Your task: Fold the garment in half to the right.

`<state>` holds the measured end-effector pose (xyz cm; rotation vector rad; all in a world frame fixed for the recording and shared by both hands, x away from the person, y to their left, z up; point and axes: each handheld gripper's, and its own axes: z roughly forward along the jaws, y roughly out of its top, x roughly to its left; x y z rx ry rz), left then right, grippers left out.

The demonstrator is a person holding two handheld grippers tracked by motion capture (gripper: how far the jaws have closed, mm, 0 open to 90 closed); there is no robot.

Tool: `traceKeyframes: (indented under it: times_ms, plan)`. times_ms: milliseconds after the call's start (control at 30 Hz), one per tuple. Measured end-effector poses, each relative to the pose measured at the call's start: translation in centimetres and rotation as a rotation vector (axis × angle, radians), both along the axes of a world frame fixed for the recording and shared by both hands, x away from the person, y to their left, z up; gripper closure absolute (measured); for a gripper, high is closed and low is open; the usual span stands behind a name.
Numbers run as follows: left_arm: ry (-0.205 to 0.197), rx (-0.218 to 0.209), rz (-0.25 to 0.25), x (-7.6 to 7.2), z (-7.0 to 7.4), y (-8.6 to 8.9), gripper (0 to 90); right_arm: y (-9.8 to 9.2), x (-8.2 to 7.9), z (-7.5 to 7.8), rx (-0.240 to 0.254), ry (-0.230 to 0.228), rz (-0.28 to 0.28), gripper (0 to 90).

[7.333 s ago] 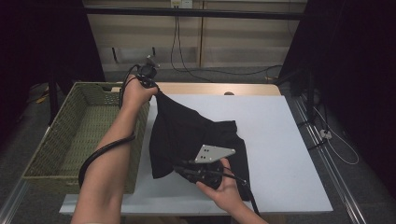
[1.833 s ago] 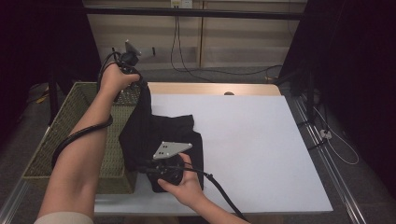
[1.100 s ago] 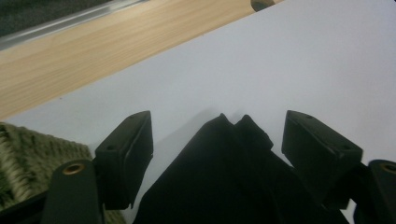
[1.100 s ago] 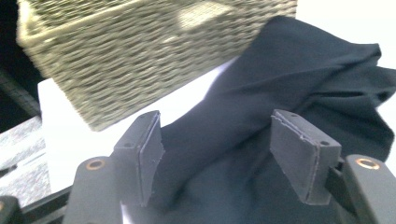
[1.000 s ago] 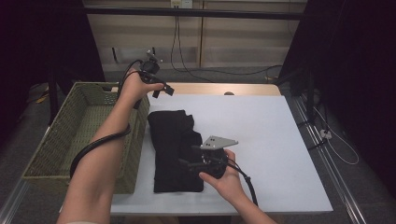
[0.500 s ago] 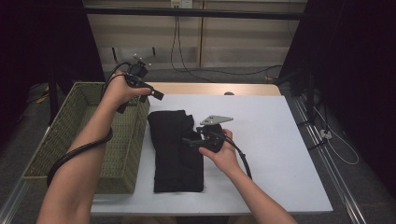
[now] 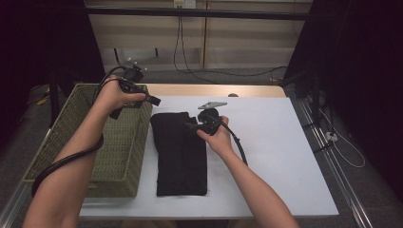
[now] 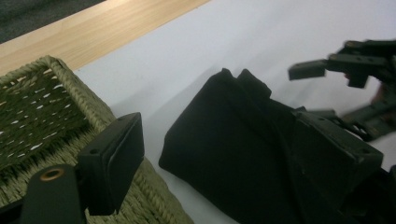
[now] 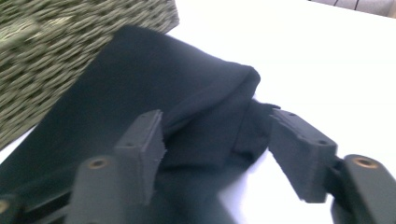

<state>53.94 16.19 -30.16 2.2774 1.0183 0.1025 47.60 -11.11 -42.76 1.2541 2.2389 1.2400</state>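
here, scene: a folded black garment (image 7: pixel 181 154) is laid lengthwise on a white table (image 7: pixel 280 156), just beside a woven basket (image 7: pixel 71 142) set at the table's left edge.
garment: it is seen as a long dark rectangle, its far end bunched into a small fold; its left edge runs close along the basket's wall, though whether the two touch cannot be told.
right gripper (image 7: pixel 195 127): it is held at the garment's far right corner; its jaws have just been closing, with the bunched fold of cloth between them. in the right gripper view the left pad (image 9: pixel 148 140) is met by the cloth, while a strip of white table is left between the fold and the right pad, so the cloth is not yet pinched.
left gripper (image 7: pixel 151 100): it is held above the basket's far right corner, pointed toward the table; its jaws are spread wide and nothing is held between them.
left gripper view: the basket's rim, the garment's far end and the other gripper, somewhat blurred, are taken in.
backdrop: a pale wooden strip (image 7: pixel 214 90) is seen along the table's far edge.
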Motion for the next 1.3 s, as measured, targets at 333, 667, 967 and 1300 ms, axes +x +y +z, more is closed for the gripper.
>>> traceKeyframes:
  times_ms: [333, 667, 967, 1300]
  plan:
    - [-0.013, 0.005, 0.011, -0.3, 0.2, 1.1, 18.1, 1.2, 3.1, -2.0, -0.004, 0.074, -0.046, 49.5]
    - [-0.012, 0.02, 0.006, -0.5, -0.1, 1.5, 18.3, 2.2, 4.1, -2.8, -0.065, 0.129, -0.04, 63.1]
    - [-0.013, 0.01, 0.015, -0.8, -0.3, 1.8, 18.4, 1.9, 4.1, -3.2, -0.042, 0.132, 0.008, 88.4]
    - [-0.023, 0.004, 0.014, -1.0, -0.3, 1.3, 18.8, -0.4, 2.9, -1.5, -0.054, 0.125, -0.033, 89.2]
